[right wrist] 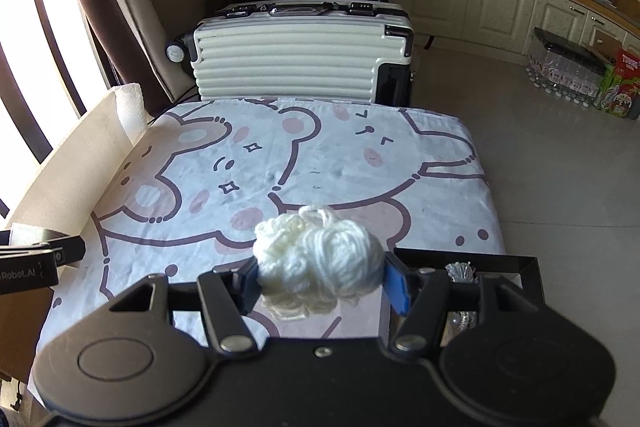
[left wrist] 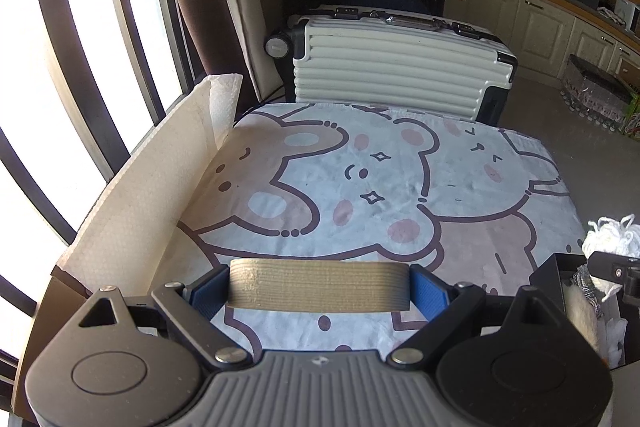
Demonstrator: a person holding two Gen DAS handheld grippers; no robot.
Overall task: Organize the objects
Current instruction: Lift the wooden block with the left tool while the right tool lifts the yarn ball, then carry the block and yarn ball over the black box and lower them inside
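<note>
My left gripper (left wrist: 319, 285) is shut on a tan roll of tape (left wrist: 319, 283), held flat a little above the bear-print cloth (left wrist: 360, 179) near its front edge. My right gripper (right wrist: 320, 277) is shut on a ball of white yarn (right wrist: 318, 261), held above the cloth's front right part. The yarn also shows at the right edge of the left wrist view (left wrist: 612, 237). The left gripper's side shows at the left edge of the right wrist view (right wrist: 36, 261). A black box (right wrist: 516, 263) with silvery thread (right wrist: 462, 273) inside sits just right of the right gripper.
A white foam sheet (left wrist: 152, 195) stands along the table's left side by the window. A cream suitcase (left wrist: 392, 67) stands behind the table. Cabinets (right wrist: 500, 3) and packed bottles (right wrist: 568, 71) are at the back right, with open floor (right wrist: 560, 167) to the right.
</note>
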